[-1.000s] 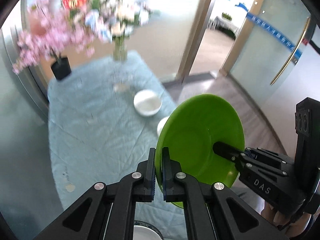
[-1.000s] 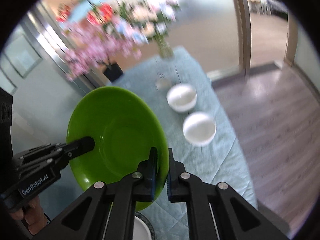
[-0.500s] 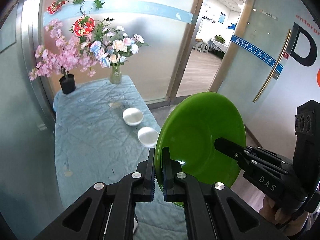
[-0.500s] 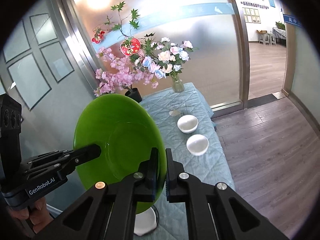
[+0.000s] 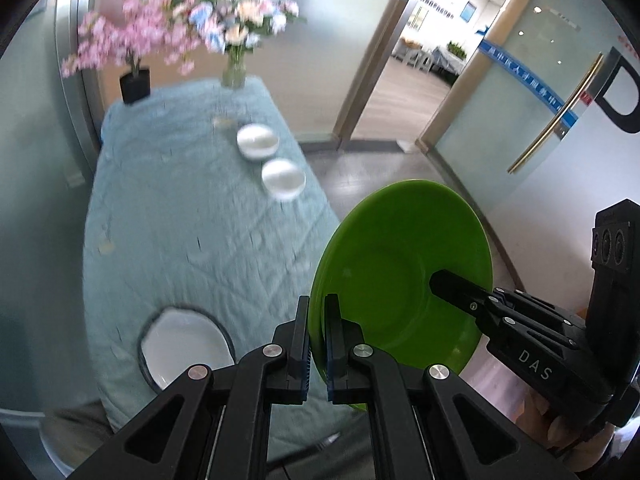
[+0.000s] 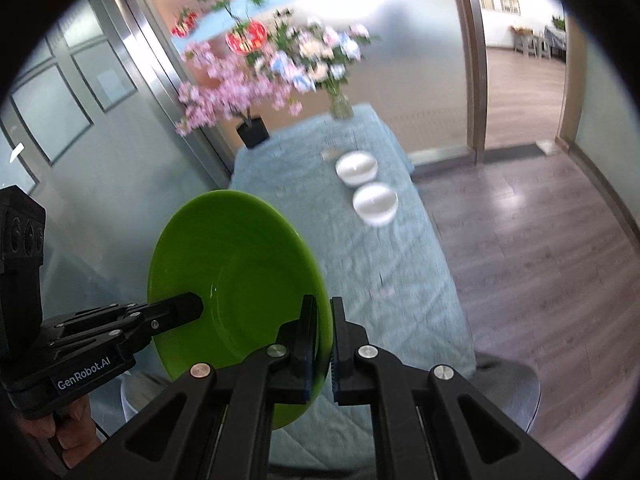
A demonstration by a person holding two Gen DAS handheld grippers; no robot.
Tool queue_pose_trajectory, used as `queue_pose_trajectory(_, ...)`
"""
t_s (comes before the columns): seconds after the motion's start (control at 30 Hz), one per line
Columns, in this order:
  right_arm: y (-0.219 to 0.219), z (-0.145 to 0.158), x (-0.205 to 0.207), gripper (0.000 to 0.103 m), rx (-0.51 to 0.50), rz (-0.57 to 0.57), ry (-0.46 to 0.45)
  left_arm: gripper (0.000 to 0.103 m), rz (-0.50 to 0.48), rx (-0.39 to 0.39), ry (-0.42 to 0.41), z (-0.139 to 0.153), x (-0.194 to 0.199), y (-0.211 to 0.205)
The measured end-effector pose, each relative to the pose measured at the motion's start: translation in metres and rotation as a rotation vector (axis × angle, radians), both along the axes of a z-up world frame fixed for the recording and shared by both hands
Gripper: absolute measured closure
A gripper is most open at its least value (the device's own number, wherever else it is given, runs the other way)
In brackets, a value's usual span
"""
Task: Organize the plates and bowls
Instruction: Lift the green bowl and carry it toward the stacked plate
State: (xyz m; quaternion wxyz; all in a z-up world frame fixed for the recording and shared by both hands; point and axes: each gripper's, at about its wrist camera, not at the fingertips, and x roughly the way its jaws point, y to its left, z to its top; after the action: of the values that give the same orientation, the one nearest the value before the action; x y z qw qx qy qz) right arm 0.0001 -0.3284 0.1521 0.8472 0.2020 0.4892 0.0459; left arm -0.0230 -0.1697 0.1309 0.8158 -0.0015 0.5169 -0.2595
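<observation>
A green plate (image 5: 396, 264) is held on edge in the air by both grippers. My left gripper (image 5: 318, 312) is shut on its left rim. My right gripper (image 6: 322, 316) is shut on the plate's (image 6: 236, 276) opposite rim and also shows in the left wrist view (image 5: 444, 282). The left gripper also shows in the right wrist view (image 6: 192, 308). A white plate with a dark rim (image 5: 184, 348) lies on the near end of the table below. Two white bowls (image 5: 258, 142) (image 5: 283, 178) sit further back along the right edge.
The table has a light blue quilted cloth (image 5: 180, 208). At its far end stand a black pot of pink blossoms (image 5: 135, 84) and a glass vase of flowers (image 5: 234, 70). Wood floor (image 6: 540, 248) and an open doorway lie to the right.
Both grippers have tilted down with the green plate, and the views have dropped toward the table. The white plate with the dark rim has come into the left wrist view.
</observation>
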Motion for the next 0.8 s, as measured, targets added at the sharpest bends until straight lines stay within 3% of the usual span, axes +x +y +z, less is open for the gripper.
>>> queue_pose_trajectory(0.23, -0.003, -0.078, -0.009, 0.098, 0.057, -0.027, 0.173, 0.101, 0.005, 0.041, 0.185, -0.092, -0.005, -0.012)
queue_pose_trajectory(0.37, -0.005, -0.116, -0.009, 0.098, 0.076, -0.049, 0.253, 0.101, 0.007, 0.066, 0.281, -0.141, 0.011, -0.017)
queue_pose_trajectory(0.8, -0.002, -0.207, 0.034, 0.098, 0.109, -0.055, 0.421, 0.101, 0.046, 0.142, 0.409, -0.232, 0.094, -0.026)
